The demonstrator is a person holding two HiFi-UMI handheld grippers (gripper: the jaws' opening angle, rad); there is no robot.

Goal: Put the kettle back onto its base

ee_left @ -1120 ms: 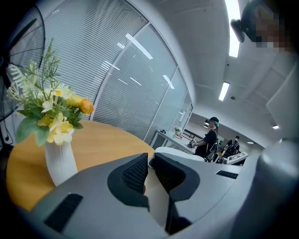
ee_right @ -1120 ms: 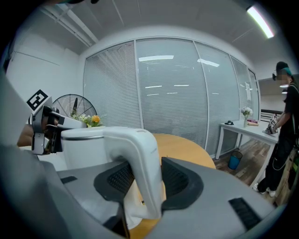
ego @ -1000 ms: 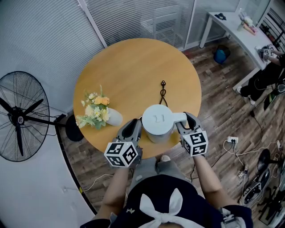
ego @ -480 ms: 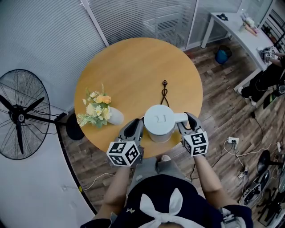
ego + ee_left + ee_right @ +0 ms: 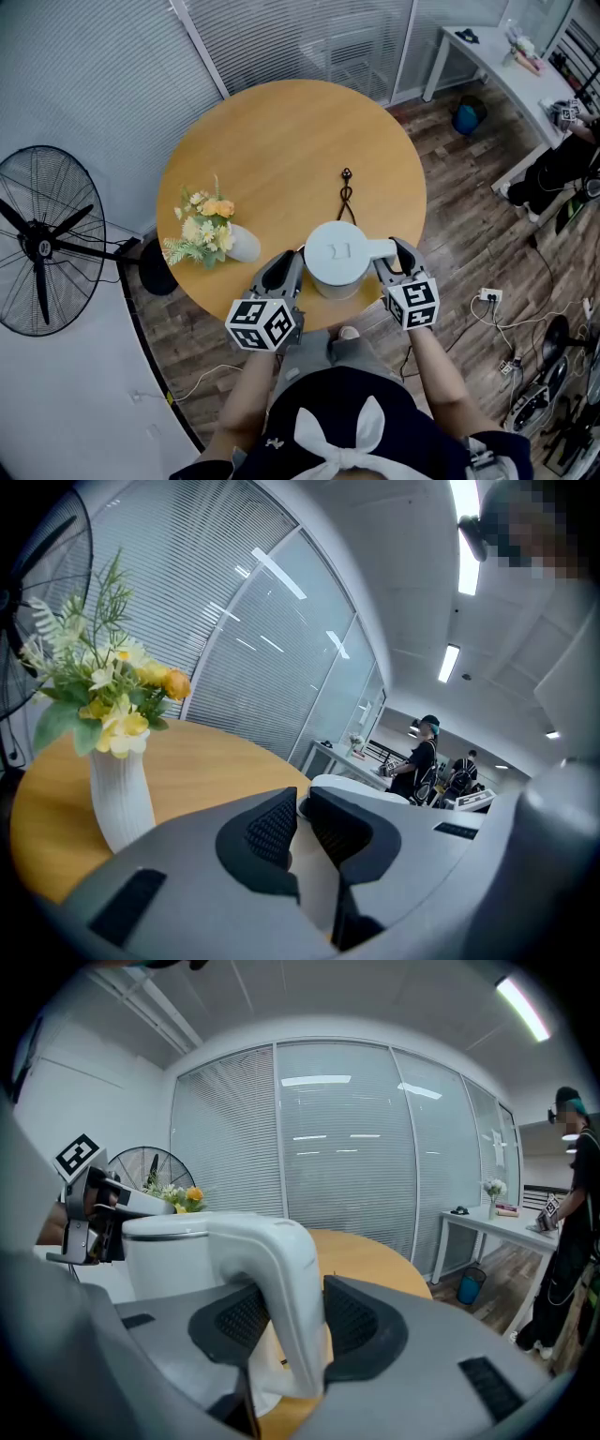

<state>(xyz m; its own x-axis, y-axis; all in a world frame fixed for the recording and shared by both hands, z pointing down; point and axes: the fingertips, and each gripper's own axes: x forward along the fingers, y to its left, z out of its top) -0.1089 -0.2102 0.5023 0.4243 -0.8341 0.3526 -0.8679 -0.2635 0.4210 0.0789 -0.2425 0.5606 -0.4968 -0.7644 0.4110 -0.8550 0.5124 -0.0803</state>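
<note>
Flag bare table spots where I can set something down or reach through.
Free: the far half of the table, beyond the cord, and the patch between the flower vase and that cord. Crowded: the near edge, where the kettle sits flanked by the left gripper and the right gripper, closed on its handle.

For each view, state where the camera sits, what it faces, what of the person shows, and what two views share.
Head view: on the head, facing down at table, kettle; left gripper, right gripper show.
Left gripper view: on that gripper, facing vase; closed jaws show.
Right gripper view: on that gripper, facing kettle; jaws clamp its handle.
Shared: kettle, flowers.
</note>
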